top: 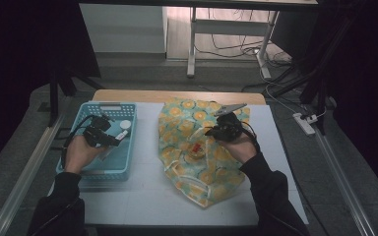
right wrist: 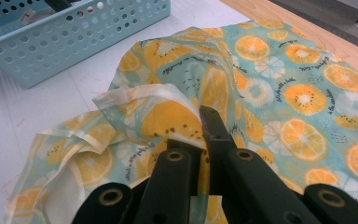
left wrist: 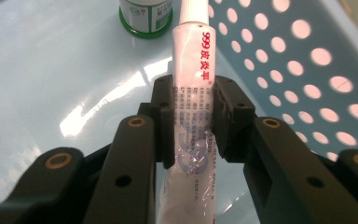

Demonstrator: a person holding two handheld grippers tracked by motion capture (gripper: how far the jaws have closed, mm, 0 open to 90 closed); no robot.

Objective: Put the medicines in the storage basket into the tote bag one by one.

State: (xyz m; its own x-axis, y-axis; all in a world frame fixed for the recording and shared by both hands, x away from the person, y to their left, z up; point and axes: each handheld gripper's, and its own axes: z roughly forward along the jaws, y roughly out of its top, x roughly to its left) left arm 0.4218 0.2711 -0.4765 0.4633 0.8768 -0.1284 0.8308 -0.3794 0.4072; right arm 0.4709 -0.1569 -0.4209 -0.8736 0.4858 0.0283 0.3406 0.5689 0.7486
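Left gripper [left wrist: 193, 119] is clamped on a white ointment tube [left wrist: 192, 88]: soft laminated plastic, glossy, slightly crinkled, red and dark print down its length, flattened toward the near end. Tube runs lengthwise between the black jaws, pads pressing both sides at mid-body, capped end pointing away from the camera. It sits inside the light blue plastic basket [left wrist: 307, 70], which has a smooth shiny floor and walls perforated with round holes; the tube looks lifted just off the floor, but cannot tell for certain. A small white bottle with a green base [left wrist: 145, 18] stands upright on the basket floor just beyond the tube tip. In the high view the basket [top: 86, 172] is at table left with the left gripper [top: 113, 140] over it. Right gripper [right wrist: 205, 140] is pinched narrow on a fold of the orange-slice print fabric bag [right wrist: 279, 93]: thin, soft, teal with yellow-orange citrus pattern, pale hem, rumpled near the jaws. Bag [top: 197, 182] lies on the white table top [top: 142, 196], right of the basket; right gripper [top: 211, 132] is over its middle.
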